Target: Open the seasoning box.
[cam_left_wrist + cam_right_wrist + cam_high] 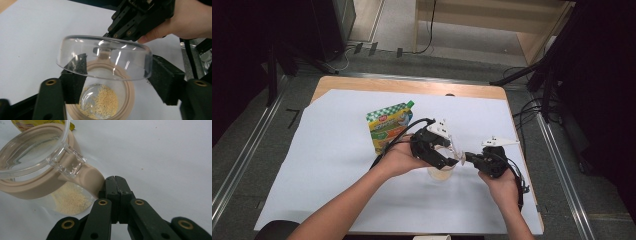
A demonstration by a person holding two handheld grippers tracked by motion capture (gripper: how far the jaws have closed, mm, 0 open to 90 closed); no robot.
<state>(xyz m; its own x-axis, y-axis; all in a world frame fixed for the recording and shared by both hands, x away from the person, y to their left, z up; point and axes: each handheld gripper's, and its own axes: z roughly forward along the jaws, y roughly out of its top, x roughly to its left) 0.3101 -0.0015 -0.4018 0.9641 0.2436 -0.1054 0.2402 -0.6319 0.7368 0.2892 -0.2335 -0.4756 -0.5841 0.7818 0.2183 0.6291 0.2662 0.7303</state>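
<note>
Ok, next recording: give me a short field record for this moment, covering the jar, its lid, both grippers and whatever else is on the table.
jar: clear jar with a beige rim, standing on white paper, pale grains in the bottom
lid: clear lid tilted above the jar mouth, hinged at the rim
left hand-held gripper: pads press on both sides of the lid
right hand-held gripper: jaws shut, tips against the jar's beige hinge side
also on table: green and yellow pouch lying beyond the jar

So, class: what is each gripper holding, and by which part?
Left gripper clamps the clear lid by its rim; right gripper is shut, holding nothing.
</note>
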